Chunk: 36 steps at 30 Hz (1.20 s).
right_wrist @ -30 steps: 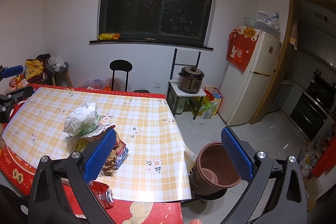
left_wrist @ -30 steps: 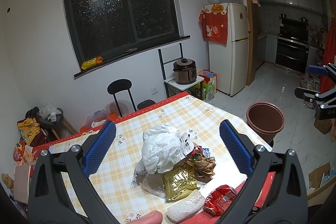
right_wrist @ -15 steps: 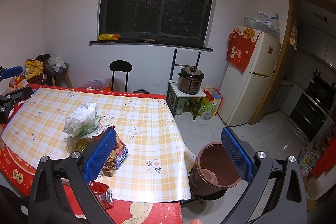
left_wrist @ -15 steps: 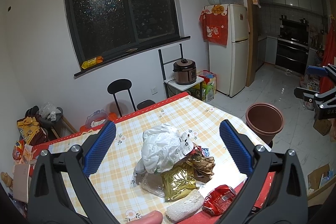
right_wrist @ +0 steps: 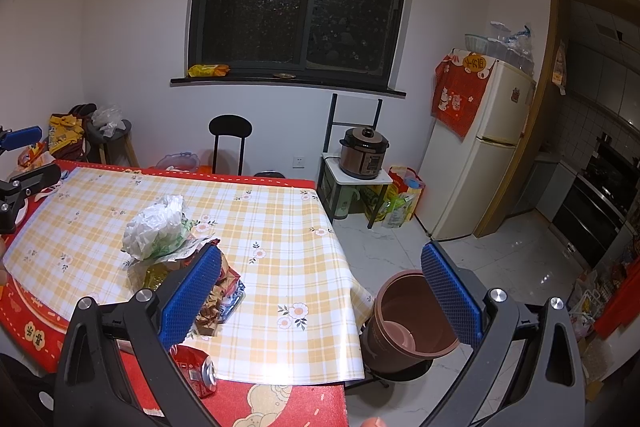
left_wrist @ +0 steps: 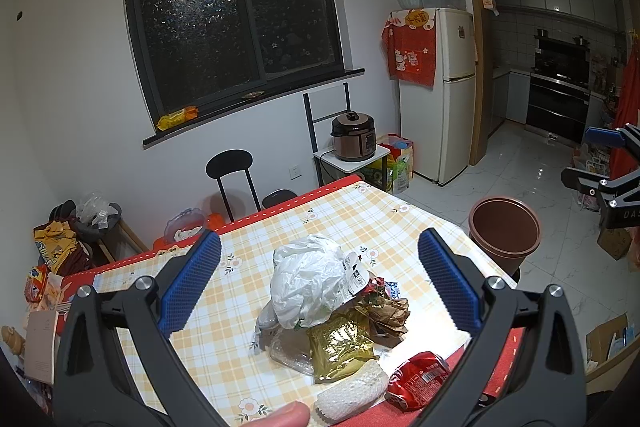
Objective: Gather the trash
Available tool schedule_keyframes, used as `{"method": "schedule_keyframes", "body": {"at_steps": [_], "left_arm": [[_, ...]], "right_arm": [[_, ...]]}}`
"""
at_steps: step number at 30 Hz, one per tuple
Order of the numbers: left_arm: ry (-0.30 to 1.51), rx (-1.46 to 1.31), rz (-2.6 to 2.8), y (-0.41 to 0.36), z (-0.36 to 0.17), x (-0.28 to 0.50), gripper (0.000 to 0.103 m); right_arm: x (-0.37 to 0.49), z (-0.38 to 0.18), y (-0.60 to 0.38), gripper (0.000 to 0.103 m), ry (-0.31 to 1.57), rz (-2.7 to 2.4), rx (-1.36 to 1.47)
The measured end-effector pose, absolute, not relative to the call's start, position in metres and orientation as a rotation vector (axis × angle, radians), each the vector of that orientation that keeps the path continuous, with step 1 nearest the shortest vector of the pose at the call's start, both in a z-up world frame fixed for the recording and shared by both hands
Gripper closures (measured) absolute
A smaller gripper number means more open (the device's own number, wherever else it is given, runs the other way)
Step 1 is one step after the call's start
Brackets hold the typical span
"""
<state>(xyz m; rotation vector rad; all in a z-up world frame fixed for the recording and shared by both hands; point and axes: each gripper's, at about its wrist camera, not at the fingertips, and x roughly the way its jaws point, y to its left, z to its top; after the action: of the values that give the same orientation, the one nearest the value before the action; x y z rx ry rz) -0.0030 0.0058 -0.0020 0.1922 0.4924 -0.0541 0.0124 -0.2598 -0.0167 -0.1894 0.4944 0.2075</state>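
A: Left wrist view: the left gripper (left_wrist: 318,287) is spread wide, empty. The trash heap sits lower centre on the table (left_wrist: 360,215). How will it handle?

B: The white plastic bag (left_wrist: 306,281) looks light and soft; I'd pinch its crumpled top. The red can (left_wrist: 418,375) looks dented, slippery.

A: Right wrist view?

B: The right gripper (right_wrist: 320,293) is spread, empty. The brown bin (right_wrist: 408,331), lower right, holds apparently only a pale liner or bowl.

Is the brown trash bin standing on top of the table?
No, the brown trash bin stands on the floor beside the table, below the hanging edge of the checked tablecloth.
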Motion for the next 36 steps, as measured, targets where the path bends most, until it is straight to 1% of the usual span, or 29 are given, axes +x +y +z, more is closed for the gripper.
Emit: {"method": "schedule_keyframes", "body": {"at_steps": [24,30,36], "left_arm": [[0.511,0.155,-0.079,0.012,-0.003,-0.003,0.006],[0.526,0.071,-0.110,0.024,-0.012,0.000,0.005],[0.552,0.020,-0.091,0.039,-0.046,-0.002,0.005]], "right_arm": [[0.012,-0.023,-0.253,0.004,0.503,0.214,-0.177],[0.019,-0.038,-0.250,0.004,0.522,0.239,-0.132],[0.026,-0.072,-0.244,0.004,0.520,0.290,-0.004]]}}
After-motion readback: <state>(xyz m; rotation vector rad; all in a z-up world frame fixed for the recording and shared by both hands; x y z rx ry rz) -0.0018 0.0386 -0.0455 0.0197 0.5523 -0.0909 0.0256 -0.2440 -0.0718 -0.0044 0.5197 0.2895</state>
